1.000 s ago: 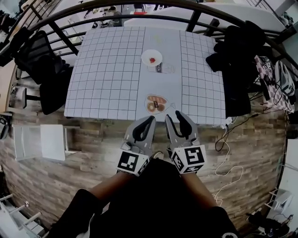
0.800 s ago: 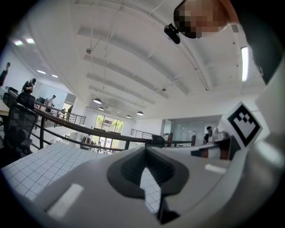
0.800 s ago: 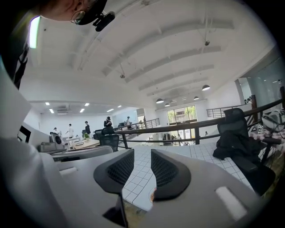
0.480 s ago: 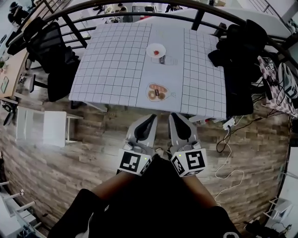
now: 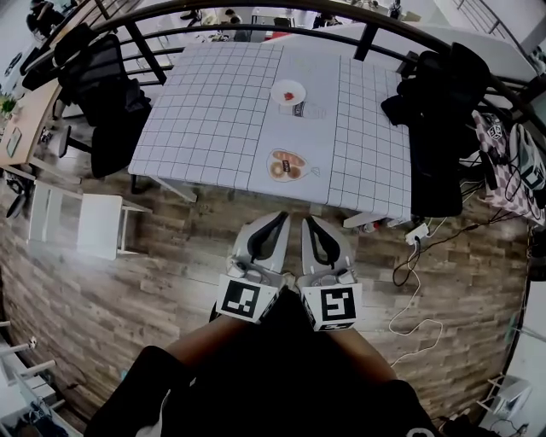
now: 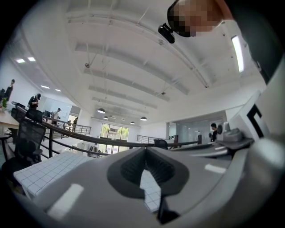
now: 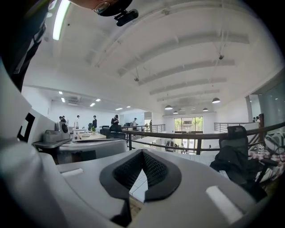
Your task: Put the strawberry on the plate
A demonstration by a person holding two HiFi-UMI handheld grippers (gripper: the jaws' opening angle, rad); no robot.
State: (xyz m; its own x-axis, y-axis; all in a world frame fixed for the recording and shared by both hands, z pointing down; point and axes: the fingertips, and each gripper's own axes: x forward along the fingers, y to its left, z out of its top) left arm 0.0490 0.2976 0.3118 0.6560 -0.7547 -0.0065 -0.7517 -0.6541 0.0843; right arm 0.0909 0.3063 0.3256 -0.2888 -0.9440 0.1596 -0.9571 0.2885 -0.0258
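Standing at far left: black chairs (image 5: 102, 94) are seen beside the left edge of the table, and a white stool (image 5: 85, 226) is set nearer on the wooden floor (image 5: 171, 282).
Table: a table (image 5: 213, 119) covered with a grid-patterned cloth is seen ahead, behind a dark railing (image 5: 256, 10); it is well apart from both tools.
Left gripper: the left gripper (image 5: 279, 218) is held low over the floor, short of the table's near edge. In the left gripper view its jaws are brought together at the tips and nothing is caught between them; only the checked cloth is seen through the gap behind the pads.
Plate: a round white plate (image 5: 277, 87) is set on the far half of the table, near its middle.
Strawberry: the strawberry (image 5: 288, 95) is seen as a small red spot lying on the plate, well apart from both grippers.
Clear item: a small clear item (image 5: 307, 110) is laid just beside the plate's near rim; what it is cannot be told.
Dish: a heart-shaped dish (image 5: 271, 162) is placed near the table's near edge, between the plate and the grippers; its contents cannot be made out.
Right gripper: the right gripper (image 5: 304, 221) is held just beside the left one, over the floor. In the right gripper view its jaws are closed tip to tip, with nothing held.
Far right: a draped chair (image 5: 435, 111) hung with dark clothing is seen at the table's right side, and cables (image 5: 409, 290) are trailed across the floor.
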